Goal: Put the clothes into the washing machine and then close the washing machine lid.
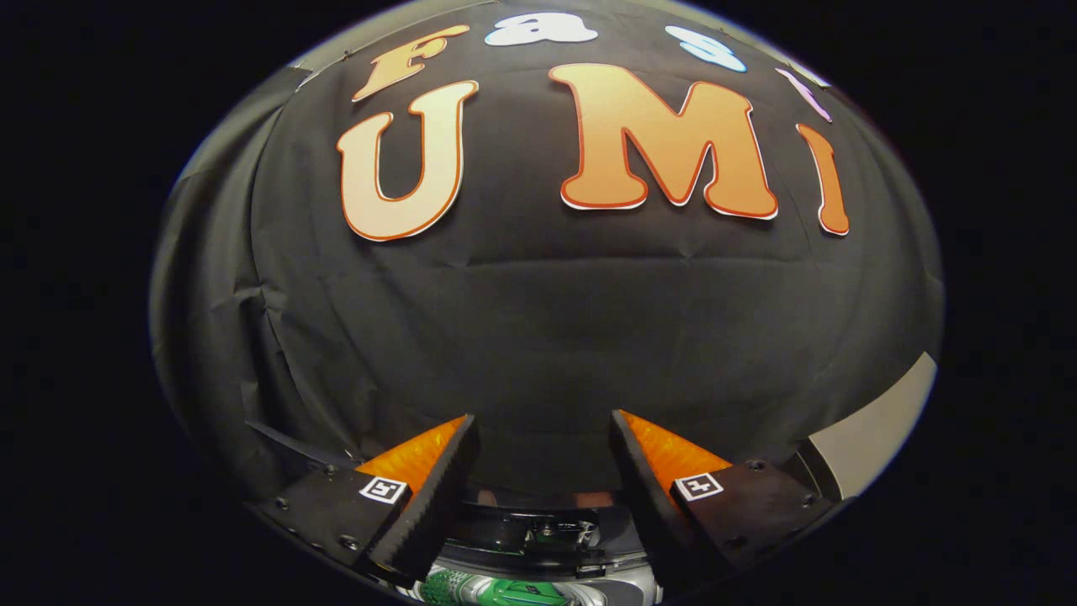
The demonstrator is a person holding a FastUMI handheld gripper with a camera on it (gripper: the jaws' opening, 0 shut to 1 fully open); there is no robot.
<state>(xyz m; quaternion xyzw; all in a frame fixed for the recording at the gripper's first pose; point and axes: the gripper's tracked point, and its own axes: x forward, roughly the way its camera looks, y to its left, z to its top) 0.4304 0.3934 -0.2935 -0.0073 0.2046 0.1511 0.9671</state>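
Note:
My gripper (pixel 543 421) is open, its two orange-and-black fingers (pixel 429 475) spread wide with nothing between them. It points at the black cloth wall (pixel 538 337) of the booth. Low between the fingers, close to the gripper's body, I see a dark rounded part with a pale rim (pixel 538 534) and a bit of green (pixel 513 592); I cannot tell what they are. No clothes or washing machine can be made out with certainty.
A light grey strip (pixel 883 425), perhaps a wall or panel edge, shows beyond the right finger. The black cloth wall spans everything ahead.

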